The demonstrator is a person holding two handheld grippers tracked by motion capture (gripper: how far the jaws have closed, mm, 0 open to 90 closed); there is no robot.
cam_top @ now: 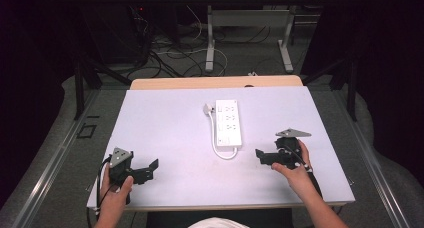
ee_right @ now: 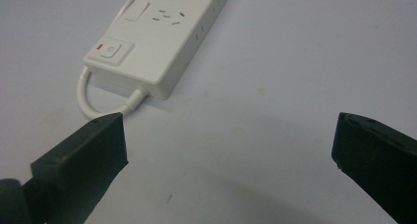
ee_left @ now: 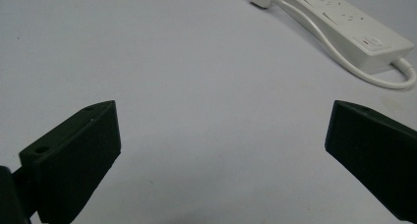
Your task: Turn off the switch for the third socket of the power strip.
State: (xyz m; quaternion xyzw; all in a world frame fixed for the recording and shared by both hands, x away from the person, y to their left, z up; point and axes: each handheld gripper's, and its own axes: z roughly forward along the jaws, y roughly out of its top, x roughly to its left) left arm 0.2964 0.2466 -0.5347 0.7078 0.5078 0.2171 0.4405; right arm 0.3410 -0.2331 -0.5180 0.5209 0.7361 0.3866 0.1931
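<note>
At the middle of the bench [cam_top: 165, 118] lies a white power strip [cam_top: 228, 123], flat, its long side running away from the person, its white cable [cam_top: 223, 153] looping out of the near end and back up the left flank to a plug [cam_top: 207, 108] that rests just beside the far left corner; nothing holds it yet. Left of the strip and well apart from it, near the bench's front edge, the left gripper [cam_top: 147, 169] rests in the person's hand with its jaws spread wide and empty; right of the strip and nearer to it, the right gripper [cam_top: 261, 155] points at the strip's near end, jaws likewise released and bare (the right gripper view puts the switch [ee_right: 110, 50] and the cable's exit just ahead of them). This reads as the approach, before any grasp; the next move probably calls for the right gripper to close in on the strip's near end or the cable loop, and the left to travel farther toward the plug. Open surface surrounds the strip on every side, so both have free room; the front edge sits closest to both hands, the side edges farther from the strip.
</note>
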